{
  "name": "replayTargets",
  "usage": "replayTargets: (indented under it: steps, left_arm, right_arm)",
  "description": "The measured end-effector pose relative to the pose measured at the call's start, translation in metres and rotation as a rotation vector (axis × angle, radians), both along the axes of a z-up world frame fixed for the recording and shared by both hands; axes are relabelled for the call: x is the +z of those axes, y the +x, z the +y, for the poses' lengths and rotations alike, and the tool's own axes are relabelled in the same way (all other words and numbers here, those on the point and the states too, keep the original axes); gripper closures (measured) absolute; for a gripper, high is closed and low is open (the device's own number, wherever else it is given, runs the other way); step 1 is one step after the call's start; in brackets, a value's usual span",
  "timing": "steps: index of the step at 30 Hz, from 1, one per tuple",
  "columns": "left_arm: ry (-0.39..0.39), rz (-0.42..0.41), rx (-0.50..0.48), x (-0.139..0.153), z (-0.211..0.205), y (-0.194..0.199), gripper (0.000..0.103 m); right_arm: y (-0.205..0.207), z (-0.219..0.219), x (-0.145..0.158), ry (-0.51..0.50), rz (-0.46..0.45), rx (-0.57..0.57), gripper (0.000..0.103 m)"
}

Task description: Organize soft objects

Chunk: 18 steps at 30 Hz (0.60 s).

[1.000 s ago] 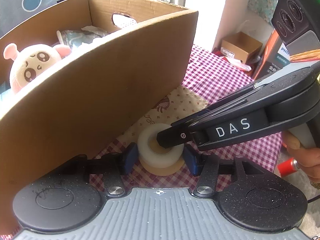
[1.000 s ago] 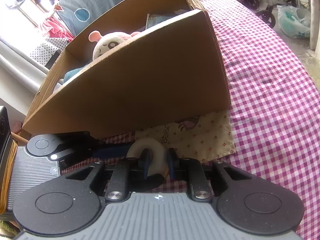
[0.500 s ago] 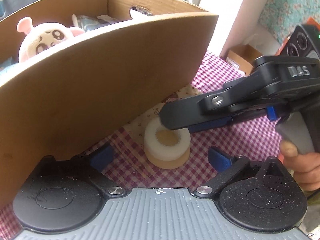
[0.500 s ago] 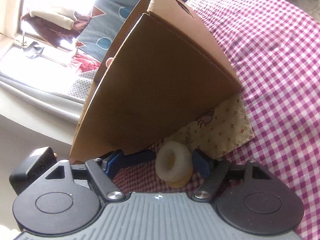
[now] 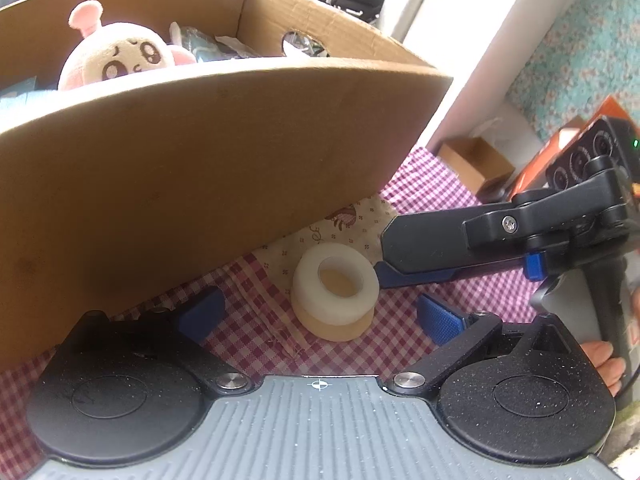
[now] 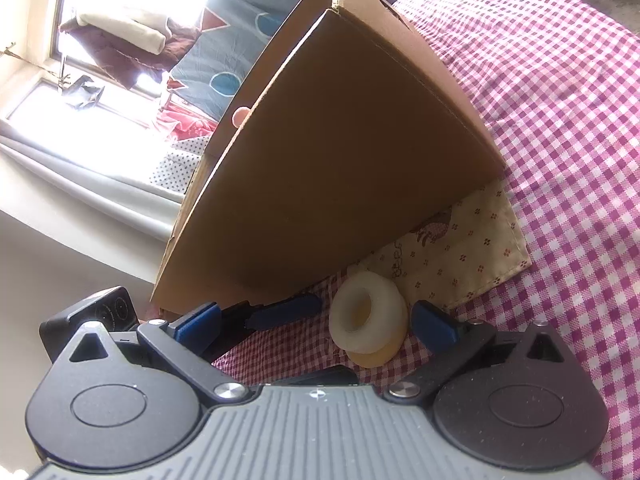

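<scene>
Tape, two rolls of it, sat stacked on the checked tablecloth just in front of the cardboard box: the white tape roll on top, the tan tape roll under it and poking out at the near edge. Both lay flat, holes up, with the far edge of the stack at the hem of a cream patterned cloth that ran under the box's front wall. And the left gripper was released, jaws wide, its blue pads apart on either side of the stack and touching neither roll. Same story for the right gripper: its jaws had just been opening and stood spread, the stack close to the right-hand pad but with a gap showing, nothing grasped. From the left wrist view the right gripper's upper finger reached in from the right of the box, tip just beside the white roll. A hand held that handle at the picture's edge. Inside the box, behind the front wall, a pink-eared plush toy peeked over the rim, with crinkly plastic packets behind it.
</scene>
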<state>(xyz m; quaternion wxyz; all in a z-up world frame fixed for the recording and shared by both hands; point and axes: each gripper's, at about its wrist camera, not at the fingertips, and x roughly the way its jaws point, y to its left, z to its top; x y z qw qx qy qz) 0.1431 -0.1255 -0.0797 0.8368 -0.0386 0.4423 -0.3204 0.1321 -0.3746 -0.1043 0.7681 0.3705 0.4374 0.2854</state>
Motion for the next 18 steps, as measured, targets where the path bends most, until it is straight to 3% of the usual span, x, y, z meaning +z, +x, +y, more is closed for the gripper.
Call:
replayTargets:
  steps: [6, 9, 13, 15, 18]
  left_arm:
    - [-0.153, 0.059, 0.054, -0.005, 0.023, 0.002, 0.000]
    - [-0.159, 0.080, 0.056, -0.003, 0.025, 0.004, 0.000]
    - [-0.046, 0.059, 0.092, 0.006, 0.016, 0.000, 0.001]
    - [0.016, 0.016, 0.081, 0.013, 0.008, -0.008, 0.005]
    - [0.095, -0.072, 0.057, 0.026, -0.003, -0.023, 0.006]
  right_arm:
    - [-0.001, 0.002, 0.002, 0.004, 0.009, -0.016, 0.000]
    - [-0.002, 0.003, 0.002, 0.001, 0.002, -0.017, 0.000]
    - [-0.004, 0.007, 0.003, -0.013, -0.007, -0.009, 0.001]
    - [-0.005, 0.009, 0.007, -0.035, -0.008, 0.013, 0.008]
    - [-0.014, 0.010, 0.023, -0.093, -0.088, 0.010, 0.009]
